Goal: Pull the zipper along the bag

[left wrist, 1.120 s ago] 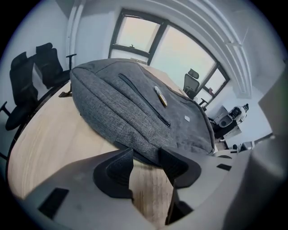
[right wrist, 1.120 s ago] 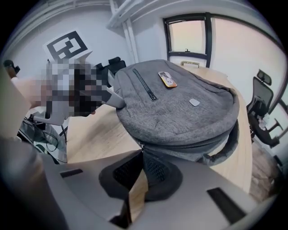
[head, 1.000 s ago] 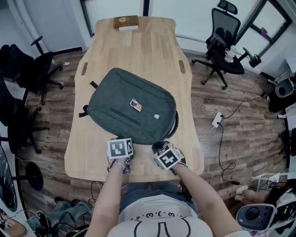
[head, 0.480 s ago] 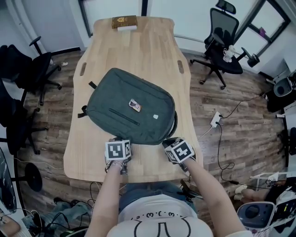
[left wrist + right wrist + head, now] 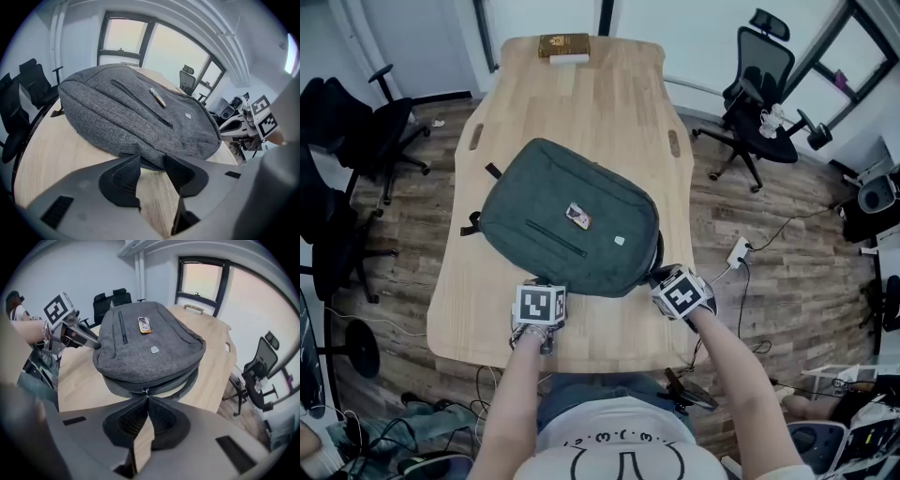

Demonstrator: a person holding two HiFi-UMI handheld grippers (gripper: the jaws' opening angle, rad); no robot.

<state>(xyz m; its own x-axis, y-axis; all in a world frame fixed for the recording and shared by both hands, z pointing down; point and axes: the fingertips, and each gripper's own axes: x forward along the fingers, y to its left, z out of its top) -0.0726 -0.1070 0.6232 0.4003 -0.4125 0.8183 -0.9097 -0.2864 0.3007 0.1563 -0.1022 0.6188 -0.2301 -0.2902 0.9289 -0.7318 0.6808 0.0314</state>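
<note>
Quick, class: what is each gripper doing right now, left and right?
Left gripper: jaws have just been closing a little, tips apparently pinching the backpack's near edge.
Right gripper: closed on the zipper pull.

Bag (image 5: 570, 217) on table (image 5: 609, 103) — book (image 5: 563, 45) at far end.
</note>
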